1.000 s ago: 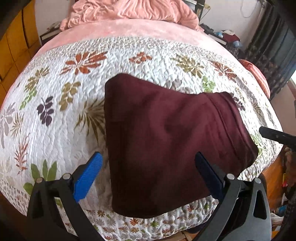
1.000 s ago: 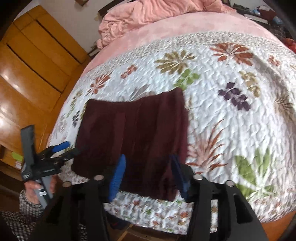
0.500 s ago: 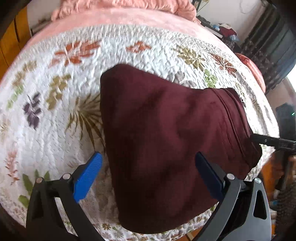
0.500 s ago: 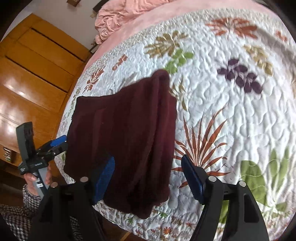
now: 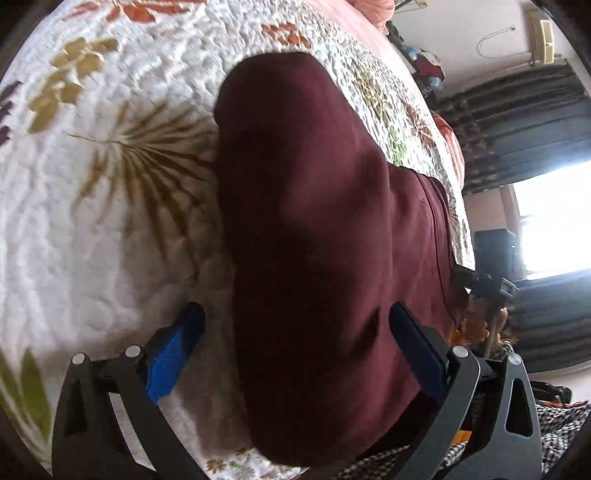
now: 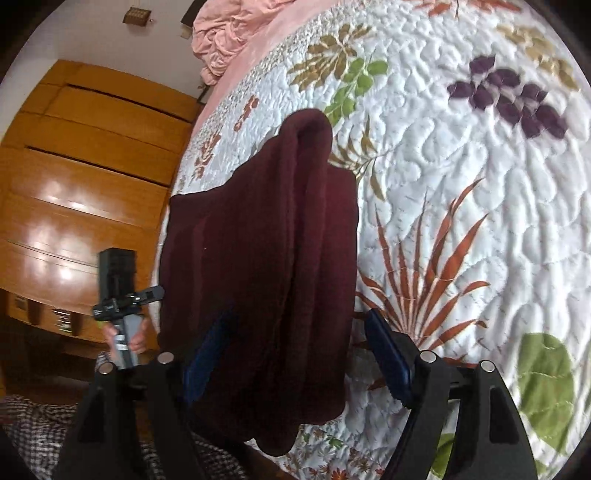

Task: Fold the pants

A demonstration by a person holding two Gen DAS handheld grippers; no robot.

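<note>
The maroon pants lie folded in a thick stack at the near edge of the bed, also seen in the right wrist view. My left gripper is open, low over the stack's left end, its jaws either side of the cloth edge. My right gripper is open over the stack's right end, jaws straddling the fold. Neither holds cloth. The right gripper also shows small at the far side in the left wrist view, and the left gripper shows likewise in the right wrist view.
The bed carries a white quilt with leaf prints. A pink blanket is bunched at the head. A wooden wardrobe stands on one side of the bed, dark curtains and a bright window on the other.
Both grippers have dropped closer to the pants and moved in over the stack's two ends. The right gripper's jaws have opened wider. The pants stay put.
</note>
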